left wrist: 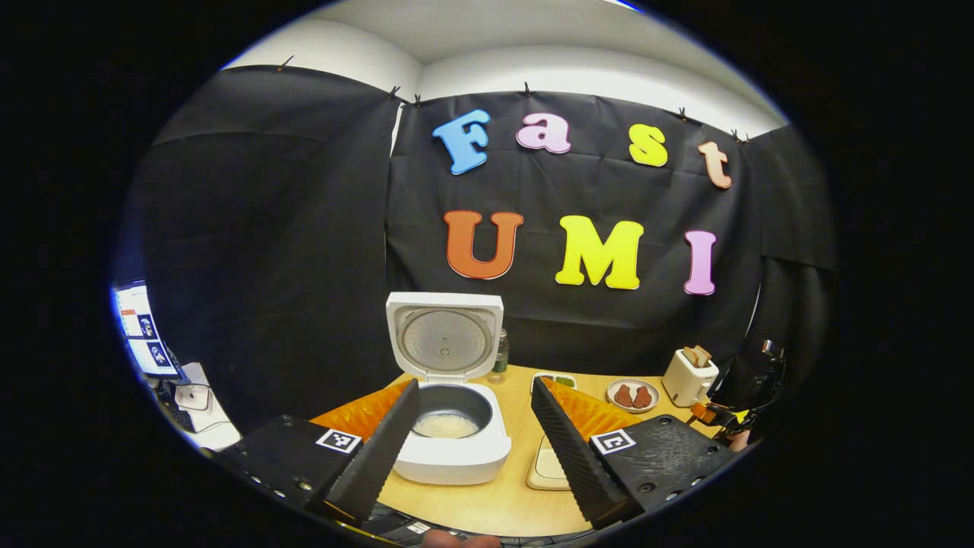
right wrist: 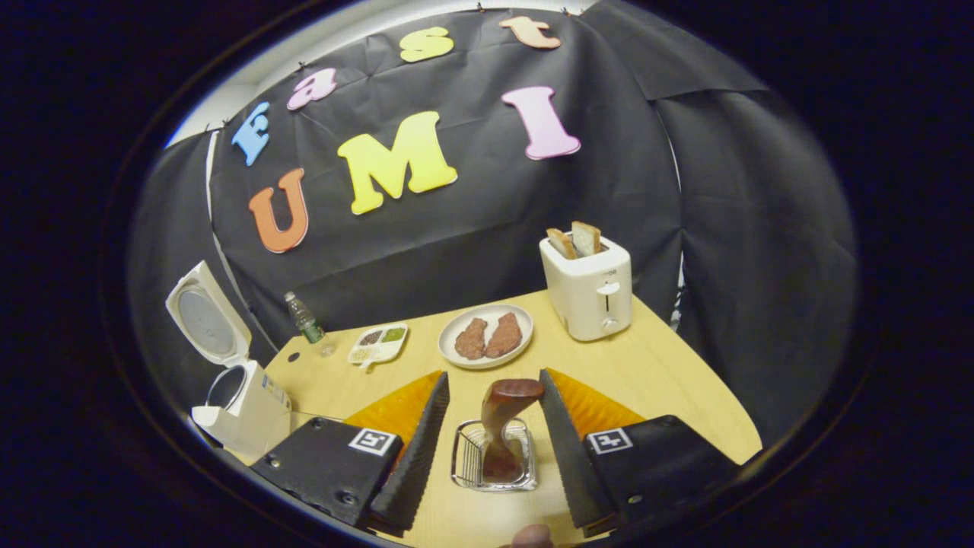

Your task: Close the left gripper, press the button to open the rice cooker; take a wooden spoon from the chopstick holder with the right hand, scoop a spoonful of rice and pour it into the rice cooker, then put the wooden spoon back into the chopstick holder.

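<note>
Left tool [left wrist: 473,415]: its ridged fingers are standing spread apart, gripping nothing, framing the rice cooker [left wrist: 450,426].
Rice cooker: a white, rounded-square body is sitting on the pale wooden surface [left wrist: 502,498] with its lid [left wrist: 445,335] standing upright; white rice [left wrist: 445,425] is lying in the dark round pot.
Right tool [right wrist: 493,407]: its fingers are gaping wide, holding nothing, with the wooden spoon [right wrist: 504,426] standing between them, touching neither.
Wooden spoon: a dark, glossy piece is leaning in the chopstick holder [right wrist: 493,457], a wire rack with a shiny rim.
Right gripper view: it is showing the cooker from the side at far left, plus a white toaster [right wrist: 587,288] with two slices, a round plate [right wrist: 487,336] with two brown pieces, a small divided dish [right wrist: 379,344] and a bottle [right wrist: 304,320].
Left gripper view: it is looking straight into the pot.
</note>
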The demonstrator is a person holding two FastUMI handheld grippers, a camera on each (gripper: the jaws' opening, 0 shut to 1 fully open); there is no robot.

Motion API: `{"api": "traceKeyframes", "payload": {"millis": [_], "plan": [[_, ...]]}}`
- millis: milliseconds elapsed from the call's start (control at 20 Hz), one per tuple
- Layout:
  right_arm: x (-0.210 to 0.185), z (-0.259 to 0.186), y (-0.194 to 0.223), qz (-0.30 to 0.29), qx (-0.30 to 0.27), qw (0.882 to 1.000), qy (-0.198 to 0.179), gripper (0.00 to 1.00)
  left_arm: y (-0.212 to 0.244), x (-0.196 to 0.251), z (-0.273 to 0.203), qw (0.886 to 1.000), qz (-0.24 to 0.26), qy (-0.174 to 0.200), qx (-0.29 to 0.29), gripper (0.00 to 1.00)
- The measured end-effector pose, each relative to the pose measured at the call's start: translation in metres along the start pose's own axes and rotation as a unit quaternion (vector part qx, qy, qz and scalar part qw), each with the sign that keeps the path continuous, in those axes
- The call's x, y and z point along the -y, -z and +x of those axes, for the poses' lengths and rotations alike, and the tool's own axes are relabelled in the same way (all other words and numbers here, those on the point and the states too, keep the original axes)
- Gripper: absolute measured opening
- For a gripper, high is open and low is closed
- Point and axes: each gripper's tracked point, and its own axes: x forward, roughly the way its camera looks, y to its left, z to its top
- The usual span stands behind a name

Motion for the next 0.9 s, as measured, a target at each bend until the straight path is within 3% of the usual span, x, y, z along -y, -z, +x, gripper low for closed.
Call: {"api": "traceKeyframes", "payload": {"millis": [300, 350, 400, 450, 600, 850, 900], "plan": [[-0.014, -0.052, -0.059, -0.040, 0.082, 0.996, 0.015, 0.81, -0.021, -0.022, 0.028, 1.000, 0.001, 0.006, 0.016, 0.94], [-0.019, -0.061, -0.066, -0.045, 0.091, 0.995, 0.014, 0.91, -0.021, -0.028, 0.032, 1.000, 0.004, 0.005, 0.012, 0.94], [-0.022, -0.072, -0.074, -0.048, 0.100, 0.994, 0.016, 0.92, -0.024, -0.031, 0.037, 1.000, 0.005, 0.007, 0.014, 0.94], [-0.025, -0.080, -0.080, -0.051, 0.108, 0.993, 0.019, 1.00, -0.028, -0.031, 0.042, 1.000, 0.004, 0.014, 0.018, 0.94], [-0.033, -0.105, -0.090, -0.056, 0.119, 0.991, 0.030, 0.96, -0.046, -0.037, 0.063, 0.999, -0.002, 0.029, 0.033, 0.94], [-0.034, -0.149, -0.097, -0.069, 0.140, 0.985, 0.070, 1.00, -0.074, -0.052, 0.109, 0.998, -0.012, 0.046, 0.050, 0.94], [-0.035, -0.159, -0.097, -0.069, 0.144, 0.984, 0.078, 0.96, -0.076, -0.057, 0.120, 0.997, -0.010, 0.047, 0.053, 0.94]]}}
